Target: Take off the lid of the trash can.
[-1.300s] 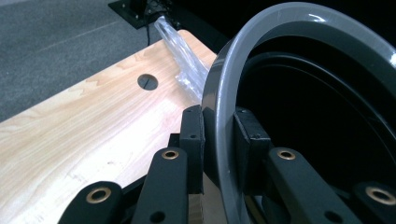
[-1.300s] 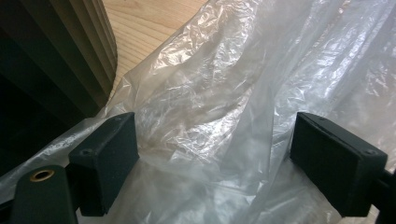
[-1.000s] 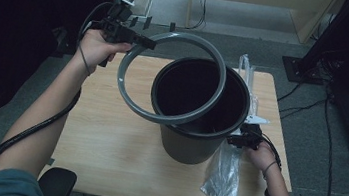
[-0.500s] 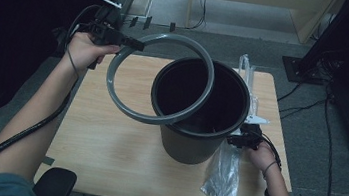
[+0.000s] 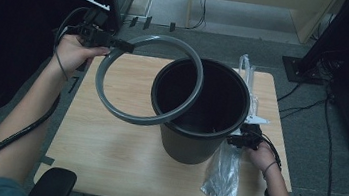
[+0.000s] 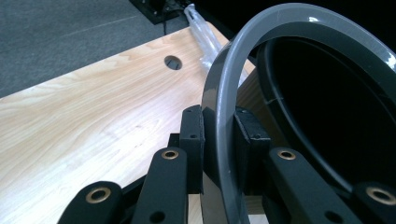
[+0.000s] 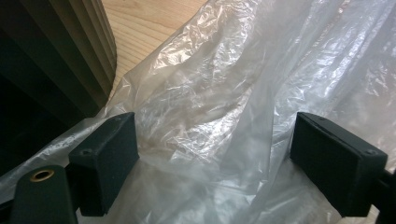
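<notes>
My left hand-held gripper (image 6: 219, 154) clamps one grey ring (image 5: 111, 105); right hand-held gripper (image 7: 215, 163) wide over one plastic bag (image 5: 223, 174); one black bin (image 5: 197, 141) on desk (image 5: 105, 150).

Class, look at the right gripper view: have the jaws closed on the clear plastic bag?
No: the right gripper has its jaws standing wide apart, with the clear plastic bag lying loose between them and unpinched.
</notes>
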`<state>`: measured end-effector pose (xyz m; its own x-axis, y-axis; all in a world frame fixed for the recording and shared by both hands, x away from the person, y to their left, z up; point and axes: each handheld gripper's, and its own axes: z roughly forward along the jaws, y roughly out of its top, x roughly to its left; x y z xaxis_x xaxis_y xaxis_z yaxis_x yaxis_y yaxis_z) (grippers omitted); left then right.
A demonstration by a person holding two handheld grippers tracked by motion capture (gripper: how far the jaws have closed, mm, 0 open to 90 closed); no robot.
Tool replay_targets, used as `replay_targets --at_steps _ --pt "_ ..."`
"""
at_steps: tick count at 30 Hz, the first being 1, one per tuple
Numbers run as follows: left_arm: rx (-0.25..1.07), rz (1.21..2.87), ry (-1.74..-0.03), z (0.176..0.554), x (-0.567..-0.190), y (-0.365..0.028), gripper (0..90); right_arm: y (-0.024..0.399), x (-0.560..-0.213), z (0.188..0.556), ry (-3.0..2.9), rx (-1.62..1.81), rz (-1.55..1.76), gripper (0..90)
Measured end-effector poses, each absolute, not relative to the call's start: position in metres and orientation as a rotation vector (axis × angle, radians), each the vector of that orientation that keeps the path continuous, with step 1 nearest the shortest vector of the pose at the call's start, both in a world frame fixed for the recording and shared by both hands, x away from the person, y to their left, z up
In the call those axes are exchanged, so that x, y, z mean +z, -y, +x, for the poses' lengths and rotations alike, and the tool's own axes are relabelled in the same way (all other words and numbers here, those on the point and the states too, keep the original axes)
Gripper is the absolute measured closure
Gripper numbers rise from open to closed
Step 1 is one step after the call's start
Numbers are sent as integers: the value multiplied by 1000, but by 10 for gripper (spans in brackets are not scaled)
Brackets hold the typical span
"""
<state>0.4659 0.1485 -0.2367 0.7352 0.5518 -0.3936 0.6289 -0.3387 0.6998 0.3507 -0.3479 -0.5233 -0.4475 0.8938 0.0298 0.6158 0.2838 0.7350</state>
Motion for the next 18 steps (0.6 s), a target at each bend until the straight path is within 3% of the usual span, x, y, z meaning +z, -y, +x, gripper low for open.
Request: replay_targets --at_steps 18 --pt "-90 2019 -927 458 -236 -176 754 348 -523 351 -2170 975 1361 152"
